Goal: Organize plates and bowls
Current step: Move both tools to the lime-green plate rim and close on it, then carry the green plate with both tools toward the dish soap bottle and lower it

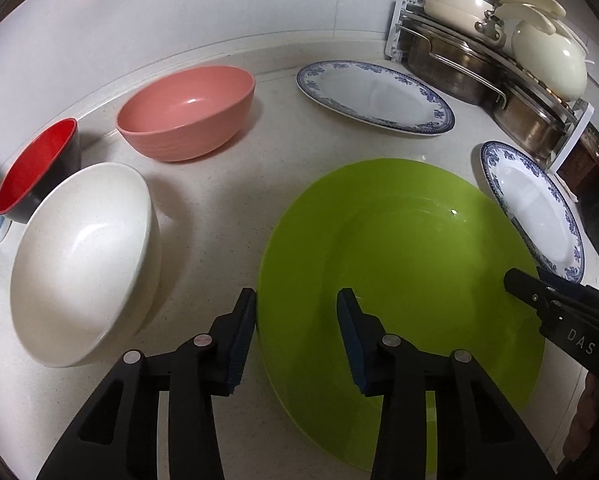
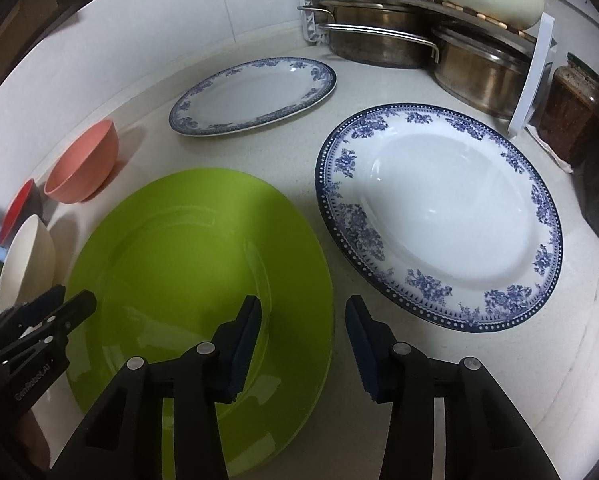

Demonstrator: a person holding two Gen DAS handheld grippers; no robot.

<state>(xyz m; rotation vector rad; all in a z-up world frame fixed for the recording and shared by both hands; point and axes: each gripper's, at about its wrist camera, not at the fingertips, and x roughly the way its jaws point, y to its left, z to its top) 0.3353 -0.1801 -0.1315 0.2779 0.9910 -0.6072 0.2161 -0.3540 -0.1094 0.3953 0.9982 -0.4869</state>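
Green and shiny, the big round plate lies flat on the speckled white desk, closest to both tools. The left gripper has its fingers partly open over the plate's left rim, one finger outside and one inside. The right gripper sits the same way over the plate's right rim. I think neither pad is pressing the rim, but the view is too steep to be sure.

Left of the green plate sits a cream bowl, round and deep, open side up. Behind it are a cup with a red inside and a pink bowl with soft ridges on its side.

Only the right view shows all of the near blue flower plate, just beside the green one; the left view cuts off most of it. A second blue flower plate, an oval, lies farther back with its long side running left to right.

Against the wall stand steel pots on a rack. A brown jar shows clearly only in the right view.
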